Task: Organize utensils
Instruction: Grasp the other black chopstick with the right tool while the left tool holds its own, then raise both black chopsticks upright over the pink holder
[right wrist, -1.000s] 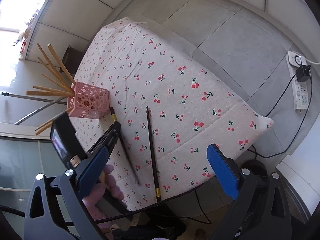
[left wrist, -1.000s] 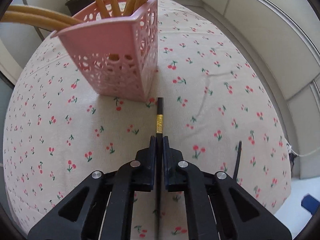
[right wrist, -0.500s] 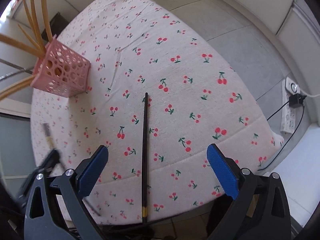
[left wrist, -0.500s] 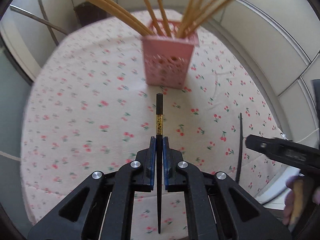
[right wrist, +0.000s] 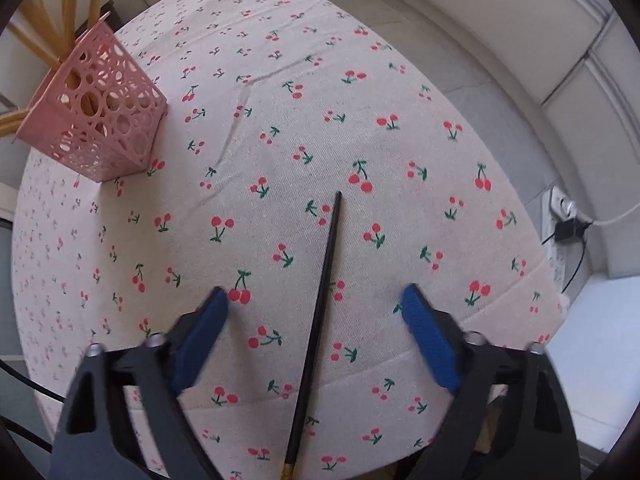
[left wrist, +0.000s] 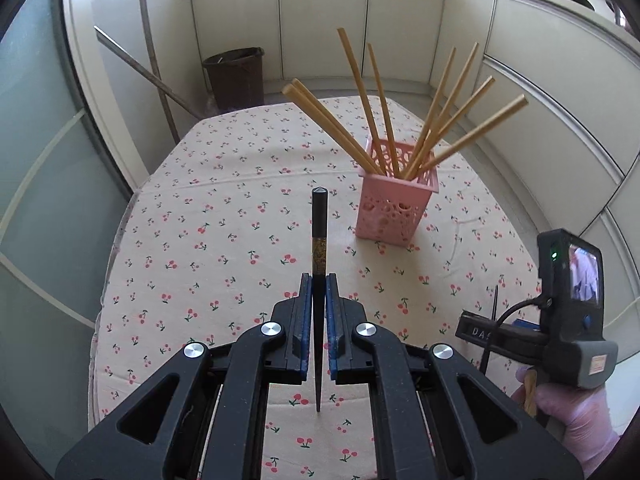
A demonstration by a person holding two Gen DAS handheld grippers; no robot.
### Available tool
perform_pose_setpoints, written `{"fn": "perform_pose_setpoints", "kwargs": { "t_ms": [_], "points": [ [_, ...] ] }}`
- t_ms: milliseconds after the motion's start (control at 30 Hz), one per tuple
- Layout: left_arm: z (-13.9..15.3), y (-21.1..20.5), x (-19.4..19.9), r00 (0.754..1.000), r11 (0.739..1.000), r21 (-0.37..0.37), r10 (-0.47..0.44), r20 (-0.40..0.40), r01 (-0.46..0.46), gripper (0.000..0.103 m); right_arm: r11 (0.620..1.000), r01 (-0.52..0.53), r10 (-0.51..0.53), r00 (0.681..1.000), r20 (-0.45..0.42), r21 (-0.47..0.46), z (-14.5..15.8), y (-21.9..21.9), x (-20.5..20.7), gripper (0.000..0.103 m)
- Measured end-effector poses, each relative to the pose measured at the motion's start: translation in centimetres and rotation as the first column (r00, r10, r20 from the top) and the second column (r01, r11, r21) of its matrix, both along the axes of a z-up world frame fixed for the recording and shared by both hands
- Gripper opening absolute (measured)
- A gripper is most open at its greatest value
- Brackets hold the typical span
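Basket [left wrist: 394, 208] on tablecloth [left wrist: 224, 240], chopstick [right wrist: 320, 308] lying nearby.

Bright daylight, soft shadows, fisheye-warped edges, dark corners

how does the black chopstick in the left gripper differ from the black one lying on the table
The held black chopstick is clamped between the shut jaws of the left gripper, lifted off the cloth; the lying black chopstick rests flat on the cherry tablecloth.

The right gripper straddles the lying one, jaws just closing but not yet touching it.

The held one's thick end points toward the pink basket; the lying one's thin tip does.

Both are black with a gold band.
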State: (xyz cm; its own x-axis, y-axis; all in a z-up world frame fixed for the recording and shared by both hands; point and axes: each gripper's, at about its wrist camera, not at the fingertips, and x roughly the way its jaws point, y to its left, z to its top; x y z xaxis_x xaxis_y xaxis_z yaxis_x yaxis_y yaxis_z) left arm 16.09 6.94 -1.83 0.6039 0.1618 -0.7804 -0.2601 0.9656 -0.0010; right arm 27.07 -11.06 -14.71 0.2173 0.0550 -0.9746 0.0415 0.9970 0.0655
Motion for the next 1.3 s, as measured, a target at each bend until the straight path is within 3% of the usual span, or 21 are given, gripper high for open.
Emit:
{"fn": "perform_pose_setpoints", "kwargs": {
  "t_ms": [100,200,300,467,867,1033,1300],
  "points": [
    [0.7,0.4,-0.4,1.000,1.000,0.011,0.014,0.023,-0.014,0.006,0.999,-0.033,0.033,0.999,0.024,-0.010,0.4,1.6,0.0,0.051],
    [0.8,0.5,-0.4,0.999,1.000,0.013,0.016,0.032,-0.017,0.006,0.998,-0.069,0.068,0.997,0.034,0.002,0.8,2.8,-0.1,0.020],
    [0.7,0.6,-0.4,0.999,1.000,0.006,0.021,0.030,-0.021,0.006,0.994,-0.101,0.099,0.994,0.036,0.040,1.0,3.5,-0.2,0.007],
    [0.8,0.8,-0.6,0.999,1.000,0.002,0.029,0.039,-0.029,0.006,0.985,-0.135,0.127,0.989,0.077,0.108,2.3,4.1,-0.8,0.005],
    [2.8,2.1,-1.9,0.991,0.997,-0.070,0.052,0.123,-0.044,0.006,0.919,-0.296,0.198,0.918,0.344,0.261,11.6,2.7,-5.5,0.006],
    [3.4,2.4,-2.3,0.987,0.993,-0.105,0.063,0.150,-0.047,0.006,0.897,-0.324,0.189,0.895,0.404,0.300,13.8,0.4,-7.3,0.006],
    [5.2,1.5,-1.3,0.982,0.989,-0.145,0.043,0.183,-0.016,0.006,0.877,-0.305,0.116,0.884,0.453,0.370,16.4,-3.1,-7.8,0.006]
  ]
}}
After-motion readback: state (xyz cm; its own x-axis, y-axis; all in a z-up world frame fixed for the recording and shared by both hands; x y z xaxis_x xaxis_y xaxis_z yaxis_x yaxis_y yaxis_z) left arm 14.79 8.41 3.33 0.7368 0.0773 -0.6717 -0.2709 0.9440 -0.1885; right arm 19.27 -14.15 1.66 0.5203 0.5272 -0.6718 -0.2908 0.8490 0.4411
